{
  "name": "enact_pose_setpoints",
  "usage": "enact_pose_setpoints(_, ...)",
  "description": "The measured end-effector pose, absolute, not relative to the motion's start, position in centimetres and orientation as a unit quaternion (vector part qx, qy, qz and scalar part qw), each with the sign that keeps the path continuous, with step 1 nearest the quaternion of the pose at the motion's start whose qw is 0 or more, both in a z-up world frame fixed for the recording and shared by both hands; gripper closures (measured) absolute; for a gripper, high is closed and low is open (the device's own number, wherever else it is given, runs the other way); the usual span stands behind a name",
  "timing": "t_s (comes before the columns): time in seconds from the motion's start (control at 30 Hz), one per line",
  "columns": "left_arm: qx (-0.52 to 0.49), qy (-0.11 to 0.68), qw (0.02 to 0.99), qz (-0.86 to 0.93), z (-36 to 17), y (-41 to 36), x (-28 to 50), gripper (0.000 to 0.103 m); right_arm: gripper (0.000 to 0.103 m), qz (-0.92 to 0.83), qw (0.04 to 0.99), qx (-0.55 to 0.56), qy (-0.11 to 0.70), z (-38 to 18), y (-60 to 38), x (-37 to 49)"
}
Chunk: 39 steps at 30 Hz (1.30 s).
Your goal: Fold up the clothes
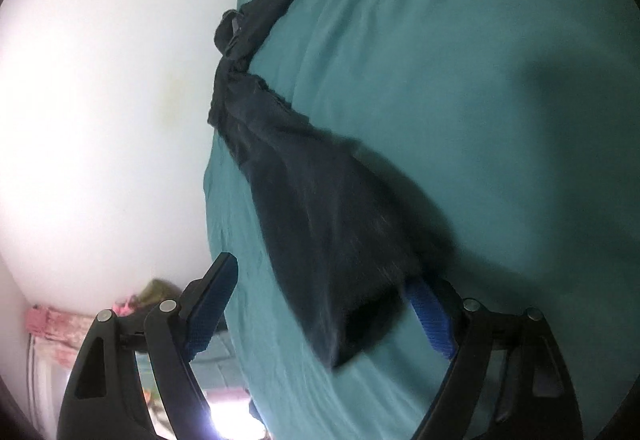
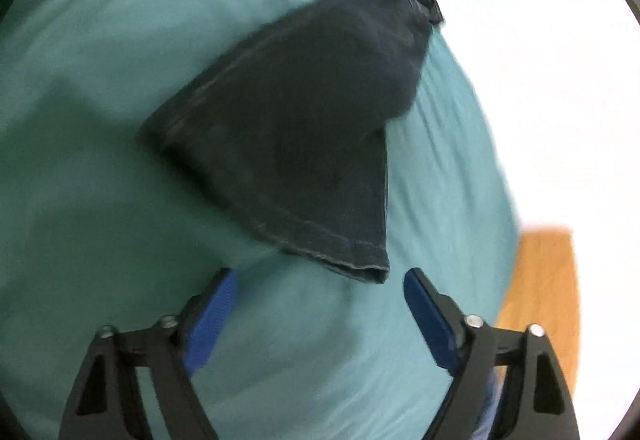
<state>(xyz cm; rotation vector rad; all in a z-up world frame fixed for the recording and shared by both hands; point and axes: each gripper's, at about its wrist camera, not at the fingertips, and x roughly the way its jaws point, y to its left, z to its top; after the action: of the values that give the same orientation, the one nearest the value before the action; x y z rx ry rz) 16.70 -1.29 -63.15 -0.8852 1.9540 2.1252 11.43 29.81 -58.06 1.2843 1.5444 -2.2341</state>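
Note:
A dark navy garment [image 1: 320, 200], like trousers, lies stretched along the edge of a bed covered by a teal sheet [image 1: 480, 80]. In the left wrist view its wide end reaches between the spread fingers of my left gripper [image 1: 320, 280], and the cloth covers the tip of the right-hand finger. The jaws stand wide and do not pinch it. In the right wrist view the hemmed leg end [image 2: 340, 256] of the garment [image 2: 288, 120] lies just ahead of my right gripper [image 2: 318, 280], which is open with only teal sheet [image 2: 120, 80] between its blue pads [image 2: 208, 324].
A white wall [image 1: 100, 100] runs beside the bed in the left wrist view, with pink and green cloth [image 1: 64, 324] low at the left. A wooden surface [image 2: 544, 288] and white wall [image 2: 540, 60] show past the bed's right edge.

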Motion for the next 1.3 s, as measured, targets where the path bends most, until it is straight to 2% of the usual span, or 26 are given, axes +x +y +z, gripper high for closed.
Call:
enact_pose_setpoints(0.03,-0.288,0.647,0.063,0.704,-63.4,-1.7,15.1,0.018,0.031,-0.735,0.078,0.401,0.541,-58.8,29.2,11.8)
enact_pose_setpoints(0.1,-0.290,0.640,0.081,0.707,-63.2,-1.5,13.8,0.019,0.032,-0.717,0.087,0.342,0.602,-60.4,27.4,12.7)
enact_pose_setpoints(0.13,-0.291,0.640,0.090,0.706,-63.9,-2.2,12.6,0.033,0.031,-0.708,0.083,0.315,0.627,-61.1,26.7,12.6)
enact_pose_setpoints(0.17,-0.292,0.639,0.098,0.704,-64.8,-3.0,11.4,0.074,0.031,-0.707,0.077,0.299,0.636,-61.8,26.0,11.6)
enact_pose_setpoints(0.2,-0.294,0.640,0.098,0.703,-64.8,-3.5,10.9,0.092,0.030,-0.707,0.070,0.283,0.644,-62.5,25.4,10.5)
enact_pose_setpoints(0.23,-0.296,0.640,0.097,0.702,-64.7,-4.1,10.4,0.096,0.027,-0.712,0.059,0.277,0.643,-62.7,24.8,9.5)
enact_pose_setpoints(0.3,-0.302,0.626,0.095,0.713,-63.9,-5.5,10.5,0.097,0.026,-0.726,0.045,0.297,0.619,-62.9,24.1,6.6)
enact_pose_setpoints(0.37,-0.299,0.623,0.075,0.720,-63.2,-7.2,11.5,0.097,0.096,-0.752,0.054,0.335,0.566,-63.0,23.8,3.6)
enact_pose_setpoints(0.4,-0.298,0.622,0.066,0.721,-62.9,-8.1,12.0,0.097,0.100,-0.764,0.059,0.353,0.537,-63.0,23.7,2.2)
enact_pose_setpoints(0.6,-0.297,0.628,0.037,0.718,-61.2,-11.4,13.4,0.096,0.100,-0.825,0.085,0.326,0.454,-57.1,16.6,4.3)
enact_pose_setpoints(0.63,-0.294,0.631,0.036,0.717,-61.0,-11.7,13.4,0.096,0.100,-0.828,0.089,0.319,0.454,-56.2,14.5,4.7)
enact_pose_setpoints(0.73,-0.286,0.650,0.037,0.704,-61.5,-12.4,13.3,0.096,0.098,-0.780,0.116,0.375,0.488,-58.3,10.8,3.5)
enact_pose_setpoints(0.8,-0.284,0.661,0.034,0.694,-61.9,-12.6,13.0,0.091,0.093,-0.745,0.138,0.412,0.507,-60.6,9.4,3.7)
enact_pose_setpoints(0.83,-0.276,0.672,0.028,0.686,-62.0,-12.4,13.4,0.086,0.085,-0.748,0.144,0.405,0.505,-60.5,9.5,4.1)
enact_pose_setpoints(0.9,-0.247,0.690,0.030,0.679,-61.5,-11.3,15.6,0.062,0.064,-0.764,0.143,0.373,0.506,-59.9,10.5,5.1)
enact_pose_setpoints(0.93,-0.221,0.697,0.040,0.681,-61.0,-10.2,17.3,0.037,0.046,-0.775,0.135,0.348,0.510,-59.4,11.3,5.6)
enact_pose_setpoints(0.97,-0.194,0.702,0.052,0.683,-60.4,-9.0,19.1,0.021,0.042,-0.780,0.129,0.335,0.513,-60.4,11.4,6.1)
enact_pose_setpoints(1.0,-0.188,0.696,0.063,0.691,-60.7,-7.0,19.6,0.015,0.042,-0.780,0.125,0.330,0.517,-60.7,12.7,6.4)
enact_pose_setpoints(1.03,-0.183,0.687,0.073,0.699,-61.0,-4.9,19.9,0.011,0.042,-0.779,0.121,0.326,0.521,-61.0,14.0,6.8)
enact_pose_setpoints(1.13,-0.171,0.661,0.104,0.723,-61.9,1.5,20.7,0.010,0.045,-0.778,0.127,0.327,0.522,-61.2,15.6,6.5)
enact_pose_setpoints(1.17,-0.166,0.652,0.114,0.731,-62.2,3.6,21.0,0.010,0.049,-0.777,0.133,0.319,0.526,-61.5,16.2,7.0)
enact_pose_setpoints(1.3,-0.160,0.620,0.141,0.755,-64.0,11.5,20.7,0.010,0.050,-0.773,0.207,0.269,0.537,-63.2,19.2,4.5)
